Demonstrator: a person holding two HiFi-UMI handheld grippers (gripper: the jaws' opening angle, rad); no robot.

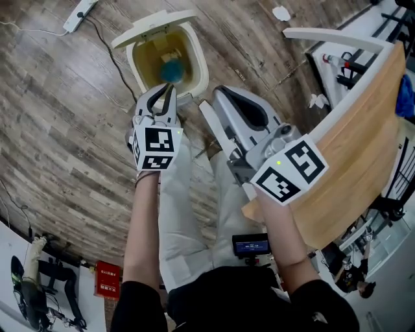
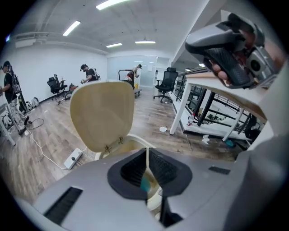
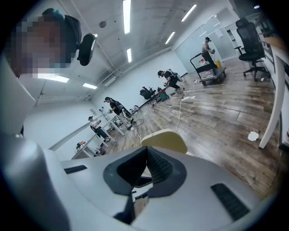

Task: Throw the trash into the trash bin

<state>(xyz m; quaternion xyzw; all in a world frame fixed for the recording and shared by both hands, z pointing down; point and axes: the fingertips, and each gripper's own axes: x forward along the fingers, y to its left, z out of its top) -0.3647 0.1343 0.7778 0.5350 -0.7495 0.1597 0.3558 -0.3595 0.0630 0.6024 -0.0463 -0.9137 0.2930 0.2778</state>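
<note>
While standing over the trash bin (image 1: 200, 65), holds the left gripper (image 1: 166, 91) just above the near rim, nose aimed down into the opening. Grips nothing with it: in the left gripper view, jaws pressed together at the tips, with only a hairline slit between the ribbed pads.

Carries the right gripper (image 1: 222, 92) just beside the bin's right wall, off the opening and above the wood-plank floor (image 1: 65, 130). Grips nothing there either: in the right gripper view, jaws closed tip to tip, with nothing between them.

Has the trash, a teal lump (image 1: 172, 70), already down inside the bin on the yellowish bottom. Catches it again in the left gripper view, through the hollow below the meeting jaws.

Leaves the lid (image 1: 152, 26) tipped back on its hinge behind the opening, standing upright in the left gripper view.

Elsewhere on the floor: a white crumpled scrap (image 1: 281, 13) well beyond the bin, a second scrap (image 1: 318, 100) near a white table leg, and a power strip (image 1: 79, 10) with its cable at the far left. At the right, a wooden tabletop (image 1: 363, 130) close by the right forearm. Far off in both gripper views, several people (image 2: 88, 74) among desks and chairs.
</note>
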